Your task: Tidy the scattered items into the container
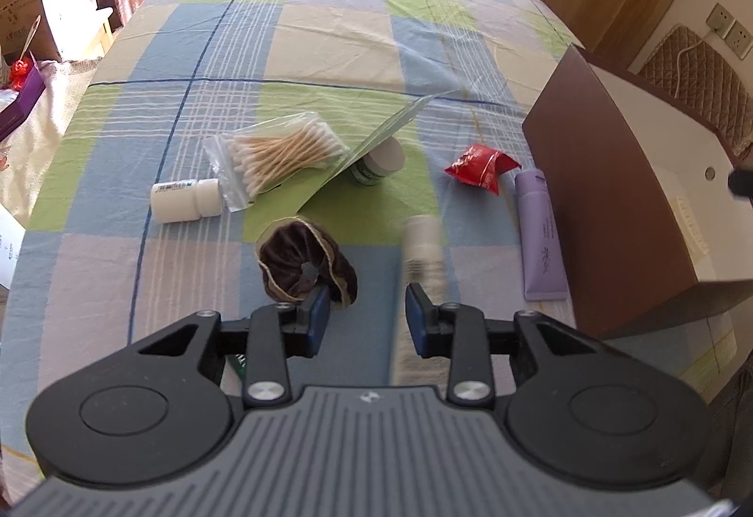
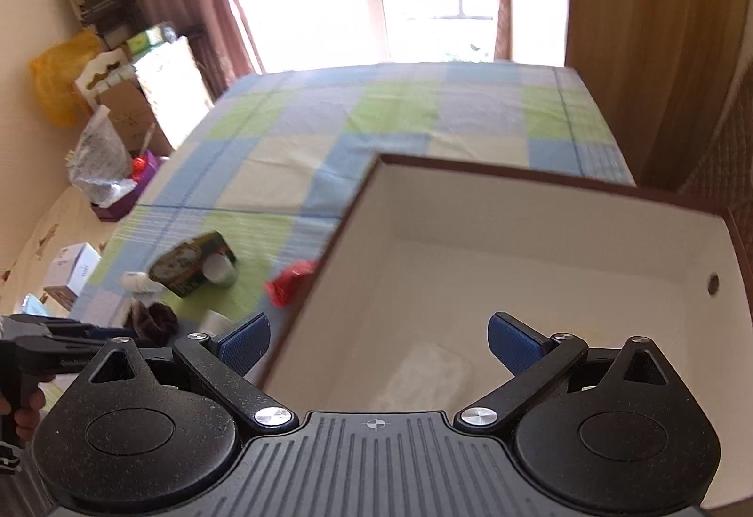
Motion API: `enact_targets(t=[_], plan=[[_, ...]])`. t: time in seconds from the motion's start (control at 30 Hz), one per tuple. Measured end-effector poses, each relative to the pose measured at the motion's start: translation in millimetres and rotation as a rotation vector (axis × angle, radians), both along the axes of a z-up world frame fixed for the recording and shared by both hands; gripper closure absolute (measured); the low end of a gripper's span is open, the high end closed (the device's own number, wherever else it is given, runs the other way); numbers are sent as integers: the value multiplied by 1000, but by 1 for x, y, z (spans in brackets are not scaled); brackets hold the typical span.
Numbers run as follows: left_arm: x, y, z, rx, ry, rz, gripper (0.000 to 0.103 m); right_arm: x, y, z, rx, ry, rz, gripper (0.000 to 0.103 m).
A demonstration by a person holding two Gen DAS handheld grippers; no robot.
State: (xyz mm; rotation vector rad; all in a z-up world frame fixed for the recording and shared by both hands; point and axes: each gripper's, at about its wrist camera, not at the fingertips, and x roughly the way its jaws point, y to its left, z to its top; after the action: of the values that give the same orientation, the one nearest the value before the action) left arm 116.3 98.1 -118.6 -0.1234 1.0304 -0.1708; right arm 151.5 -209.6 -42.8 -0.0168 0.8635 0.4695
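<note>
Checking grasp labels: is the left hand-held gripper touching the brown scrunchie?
Cannot tell. In the left wrist view, the left hand-held gripper is open, and one fingertip overlaps the brown scrunchie; neither contact nor a gap shows plainly.

On the bed [image 1: 329, 41], the scrunchie [image 1: 306, 265] lies nearest; at its ten o'clock a bottle [image 1: 186, 201] touches the cotton swab bag [image 1: 282, 157]. At three o'clock a second bottle [image 1: 423, 251], then a tube [image 1: 541, 234] alongside the box [image 1: 612, 211]. A packet [image 1: 482, 166] lies at the tube's eleven o'clock.
</note>
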Motion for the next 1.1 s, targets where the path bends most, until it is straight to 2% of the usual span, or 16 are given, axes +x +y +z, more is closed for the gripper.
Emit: enact_targets(t=[0.1, 0.27, 0.4, 0.53, 0.6, 0.77, 0.83, 0.87, 1.03, 1.07, 1.1], plan=[[-7, 6, 1, 31, 9, 2, 73, -2, 28, 5, 17, -20, 86, 0], [-16, 23, 7, 35, 12, 29, 70, -9, 86, -1, 15, -8, 226, 0], [-19, 37, 9, 48, 14, 56, 70, -8, 123, -24, -23, 76, 271, 0], [-22, 48, 13, 47, 6, 69, 70, -8, 142, -50, -44, 174, 269, 1], [-22, 52, 14, 50, 6, 74, 69, -7, 145, -63, -39, 236, 262, 25], [-20, 61, 13, 59, 11, 90, 69, -2, 153, -89, -45, 292, 200, 26], [-19, 63, 11, 61, 14, 94, 69, 4, 157, -99, -31, 304, 164, 34], [-18, 64, 10, 62, 16, 95, 69, 7, 160, -104, -22, 315, 146, 44], [-16, 66, 6, 60, 27, 97, 69, 16, 169, -122, -26, 272, 100, 45], [-16, 66, 5, 58, 29, 97, 69, 17, 172, -126, -34, 259, 96, 49], [-16, 66, 5, 59, 31, 95, 69, 17, 173, -128, -45, 246, 104, 64]])
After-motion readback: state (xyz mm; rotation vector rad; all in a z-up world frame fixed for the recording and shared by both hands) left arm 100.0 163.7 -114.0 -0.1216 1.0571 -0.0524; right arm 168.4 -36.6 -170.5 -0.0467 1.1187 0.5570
